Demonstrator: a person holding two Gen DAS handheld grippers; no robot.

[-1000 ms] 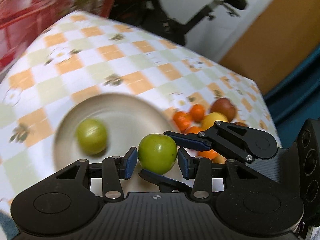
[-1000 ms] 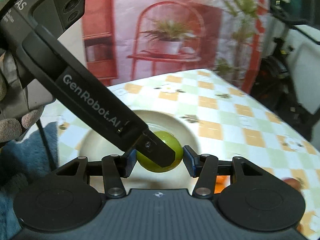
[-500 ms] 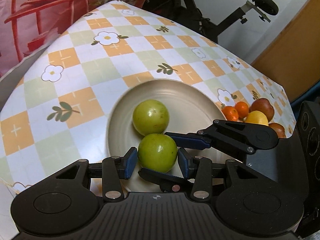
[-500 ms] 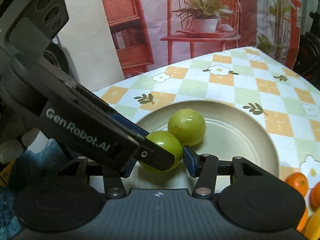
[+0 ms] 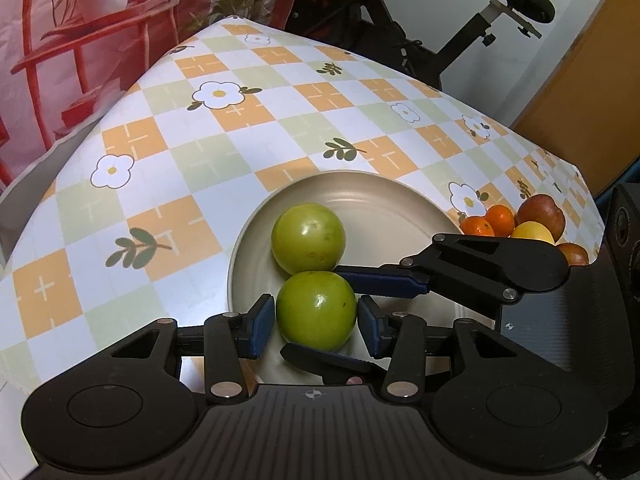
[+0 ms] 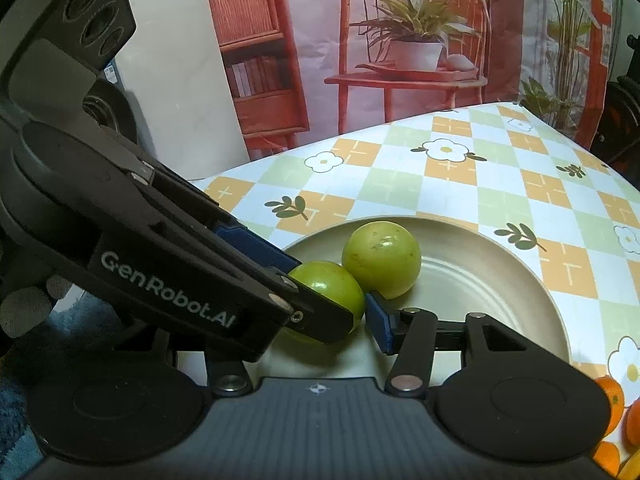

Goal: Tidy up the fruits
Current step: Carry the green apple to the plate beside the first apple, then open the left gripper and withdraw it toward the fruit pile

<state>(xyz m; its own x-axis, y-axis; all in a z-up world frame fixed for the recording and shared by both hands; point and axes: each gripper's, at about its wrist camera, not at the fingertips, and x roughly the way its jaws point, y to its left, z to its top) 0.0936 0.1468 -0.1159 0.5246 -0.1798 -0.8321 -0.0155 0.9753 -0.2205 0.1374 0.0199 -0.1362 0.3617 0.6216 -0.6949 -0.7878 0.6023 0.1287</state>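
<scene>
A green fruit [image 5: 316, 312] rests in the beige plate [image 5: 400, 200] against a second green fruit [image 5: 308, 238]. My left gripper [image 5: 316, 320] straddles it from both sides; its jaws are opening and thin gaps show at the blue pads [image 5: 264, 322]. My right gripper [image 5: 314, 310] crosses the same fruit, one finger over it and one under. In the right wrist view the fruit [image 6: 332, 284] lies partly behind the left gripper [image 6: 316, 288], and the right gripper [image 6: 320, 320] has one pad [image 6: 376, 320] against it. The other pad is hidden.
Oranges, a lemon and reddish fruits [image 5: 516, 224] lie piled on the checked tablecloth [image 5: 280, 120] right of the plate, near the table edge. An exercise bike [image 5: 400, 20] stands behind the table. A gloved hand [image 6: 24, 312] shows at the far left.
Both grippers came down over the plate with the green fruit, which now lies against the second green fruit. The left pads have spread slightly off it.
</scene>
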